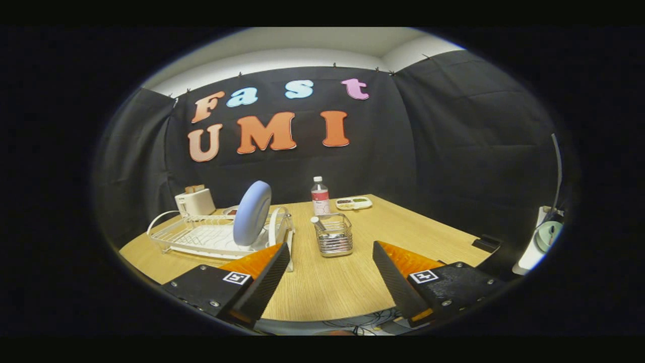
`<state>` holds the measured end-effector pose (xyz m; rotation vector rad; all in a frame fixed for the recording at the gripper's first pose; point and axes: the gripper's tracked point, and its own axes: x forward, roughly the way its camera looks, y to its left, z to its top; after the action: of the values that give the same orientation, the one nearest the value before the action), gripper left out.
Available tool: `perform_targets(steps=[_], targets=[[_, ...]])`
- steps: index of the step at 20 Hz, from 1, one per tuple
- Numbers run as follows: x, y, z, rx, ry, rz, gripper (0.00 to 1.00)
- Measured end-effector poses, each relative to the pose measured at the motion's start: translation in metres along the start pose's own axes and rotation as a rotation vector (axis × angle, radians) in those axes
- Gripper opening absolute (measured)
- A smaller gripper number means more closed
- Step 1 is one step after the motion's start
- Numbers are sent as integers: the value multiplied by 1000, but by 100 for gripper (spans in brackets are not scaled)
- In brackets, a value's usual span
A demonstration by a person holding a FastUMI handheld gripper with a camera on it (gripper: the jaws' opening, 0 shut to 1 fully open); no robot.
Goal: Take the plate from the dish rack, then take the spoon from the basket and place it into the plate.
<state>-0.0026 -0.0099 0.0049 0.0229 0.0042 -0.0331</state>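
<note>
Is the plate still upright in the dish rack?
Yes: the plate stands on edge in the dish rack; the open tongs hold nothing.

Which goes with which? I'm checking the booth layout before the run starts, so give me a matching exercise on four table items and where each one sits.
Things:
1. plate
2. spoon
3. bottle
4. toaster

Places:
A. behind the wire basket
B. standing on edge in the dish rack
C. inside the wire basket
D. beyond the dish rack, by the wall

Pairs: 1-B, 2-C, 3-A, 4-D.

The gripper hangs over the near table edge, fingers open with nothing between them.
</note>
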Motion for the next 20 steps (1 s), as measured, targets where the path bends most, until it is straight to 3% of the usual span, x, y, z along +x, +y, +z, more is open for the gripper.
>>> perform_targets(steps=[13, 20], targets=[[7, 17, 12, -13, 4, -8, 99], [33, 67, 44, 15, -3, 59, 98]])
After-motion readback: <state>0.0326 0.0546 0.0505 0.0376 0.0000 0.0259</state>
